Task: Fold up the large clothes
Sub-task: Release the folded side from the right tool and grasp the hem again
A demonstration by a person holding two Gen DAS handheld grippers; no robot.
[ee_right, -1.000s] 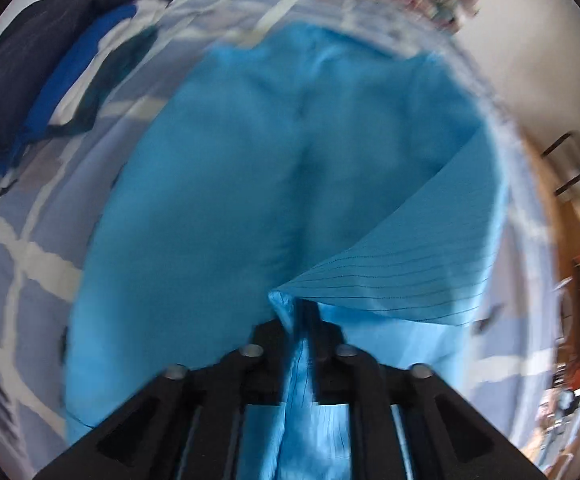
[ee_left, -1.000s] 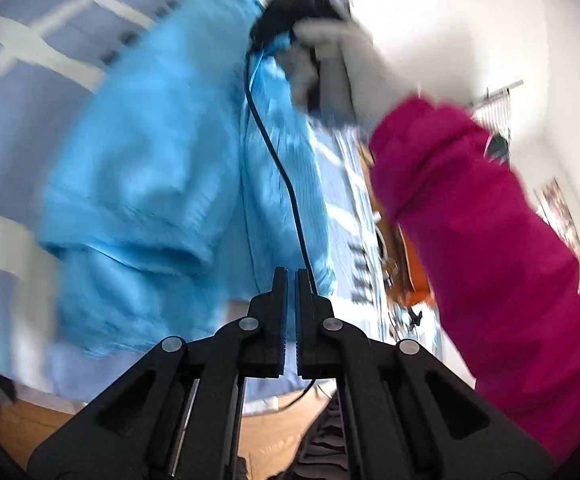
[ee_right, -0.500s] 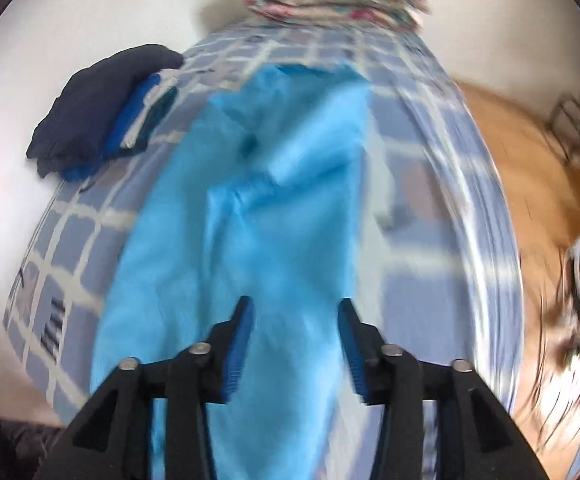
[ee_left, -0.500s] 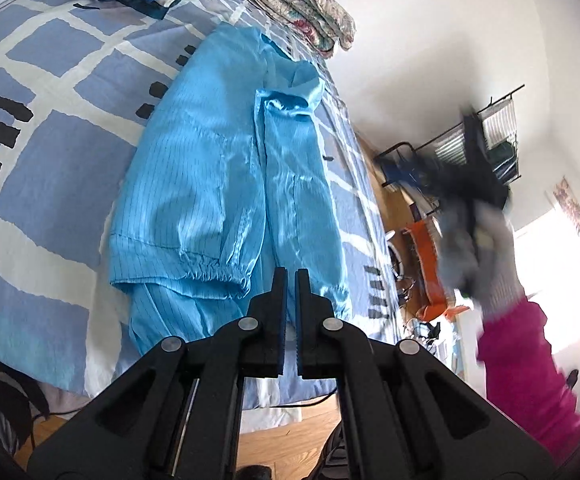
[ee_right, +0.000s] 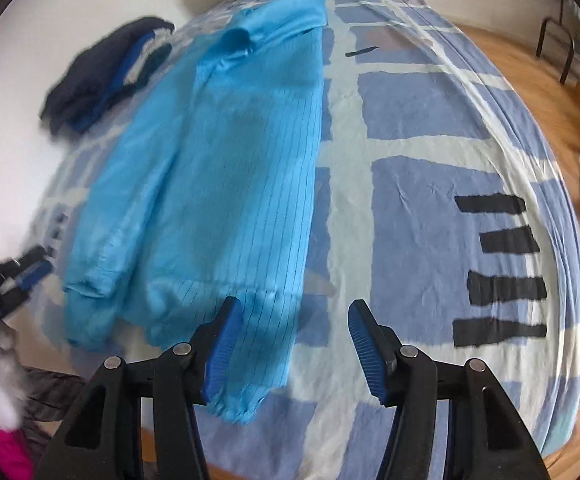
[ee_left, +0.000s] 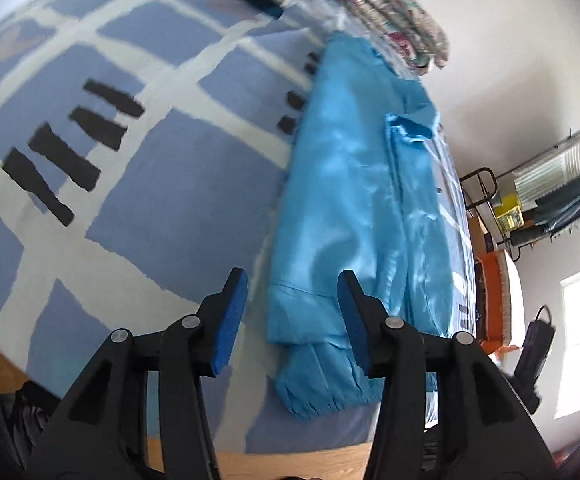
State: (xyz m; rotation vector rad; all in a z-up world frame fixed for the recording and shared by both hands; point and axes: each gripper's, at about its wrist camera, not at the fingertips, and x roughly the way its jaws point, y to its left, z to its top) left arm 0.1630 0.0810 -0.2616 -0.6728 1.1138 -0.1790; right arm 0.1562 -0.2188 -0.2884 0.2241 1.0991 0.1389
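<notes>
A bright blue jacket (ee_left: 350,208) lies lengthwise on the bed, both sides folded in over its middle; it also shows in the right wrist view (ee_right: 218,168). My left gripper (ee_left: 292,286) is open and empty, held above the jacket's near hem and left edge. My right gripper (ee_right: 292,318) is open and empty above the near hem, its left finger over the folded sleeve cuff (ee_right: 246,396). The left gripper also shows at the left edge of the right wrist view (ee_right: 22,276).
The bed (ee_right: 430,184) has a blue and white checked sheet with black bars. A dark blue garment pile (ee_right: 106,80) and a folded floral quilt (ee_left: 394,12) lie at the far end. A wire rack (ee_left: 550,192) and orange item (ee_left: 494,292) stand beside the bed on wooden floor.
The right gripper let go of the jacket flap and pulled back to the near hem. The left gripper opened from shut and swung left over the hem.
</notes>
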